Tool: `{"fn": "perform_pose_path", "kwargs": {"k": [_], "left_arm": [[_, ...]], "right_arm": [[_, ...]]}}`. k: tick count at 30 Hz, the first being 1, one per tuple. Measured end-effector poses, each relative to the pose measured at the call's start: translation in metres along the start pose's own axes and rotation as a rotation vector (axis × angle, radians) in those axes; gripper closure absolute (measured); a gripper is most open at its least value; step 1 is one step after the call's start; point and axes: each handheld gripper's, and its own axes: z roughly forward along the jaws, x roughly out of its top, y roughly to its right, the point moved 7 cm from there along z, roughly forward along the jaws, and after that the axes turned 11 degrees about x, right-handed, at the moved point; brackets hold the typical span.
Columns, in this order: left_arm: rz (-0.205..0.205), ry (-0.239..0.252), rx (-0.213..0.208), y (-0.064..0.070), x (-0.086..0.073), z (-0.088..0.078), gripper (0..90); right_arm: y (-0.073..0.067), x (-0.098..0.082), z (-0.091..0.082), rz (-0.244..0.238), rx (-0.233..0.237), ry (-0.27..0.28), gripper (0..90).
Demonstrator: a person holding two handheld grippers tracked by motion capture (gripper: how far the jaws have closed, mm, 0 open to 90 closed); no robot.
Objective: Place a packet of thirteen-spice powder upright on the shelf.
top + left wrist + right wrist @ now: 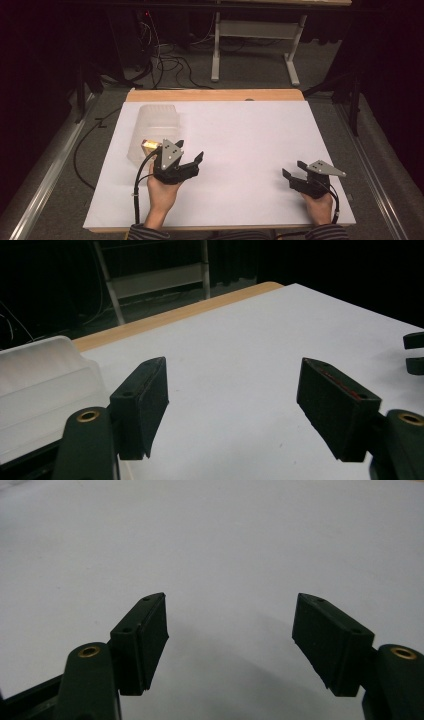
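Observation:
A translucent plastic container lies on its side at the left of the white table top, and a small yellow object shows at its near end. My left gripper hovers just right of that end, open, with nothing between its jaws. In the left gripper view the container sits to the left of the gripper, whose jaws stand apart over bare white surface. My right gripper rests near the front right, open and holding nothing, and its own view shows the gripper over plain table.
A wooden strip runs along the table's far edge. Beyond it, cables lie on the grey floor beside the white legs of another table. The right gripper's jaw tips show at the right edge of the left gripper view.

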Motion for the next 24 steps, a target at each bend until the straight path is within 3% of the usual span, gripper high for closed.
{"fn": "perform_pose_path", "kwargs": {"k": [24], "left_arm": [[0.002,-0.021,-0.056,0.021,-0.01,0.005,29.0]], "right_arm": [[0.0,0.0,0.001,-0.004,0.002,-0.003,30.7]]}}
